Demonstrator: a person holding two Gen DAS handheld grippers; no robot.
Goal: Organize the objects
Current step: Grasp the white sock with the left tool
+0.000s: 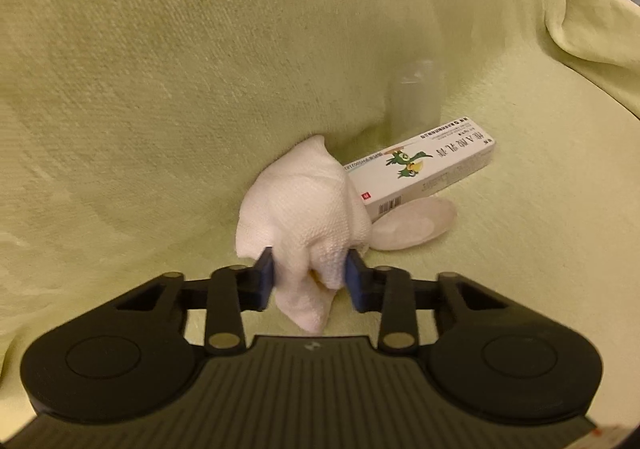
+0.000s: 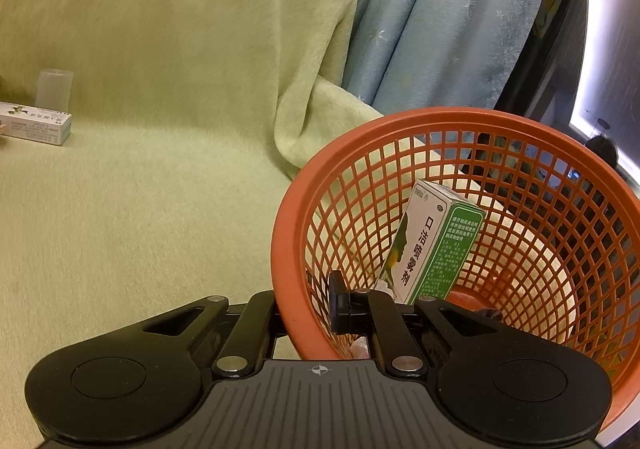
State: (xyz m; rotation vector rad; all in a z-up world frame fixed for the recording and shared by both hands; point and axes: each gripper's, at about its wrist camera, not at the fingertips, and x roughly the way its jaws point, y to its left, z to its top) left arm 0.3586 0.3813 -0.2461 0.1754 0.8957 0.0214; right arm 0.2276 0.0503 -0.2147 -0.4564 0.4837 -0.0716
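Here the left gripper (image 1: 310, 281) pinches the white cloth (image 1: 304, 209); the right gripper (image 2: 308, 313) clamps the orange basket (image 2: 288, 209) rim
The limp cloth, beside the white box (image 1: 420, 173), could slip free or drag that box when lifted

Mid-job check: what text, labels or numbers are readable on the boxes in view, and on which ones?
"口洁喷雾剂": large vertical print on the front of the green box in the orange basket.
Green side panel of that box: fine white print, too small to read.
White box on the couch: large characters upside down and blurred, unreadable; barcode and small print also unreadable.
Translucent bottle: no visible text.
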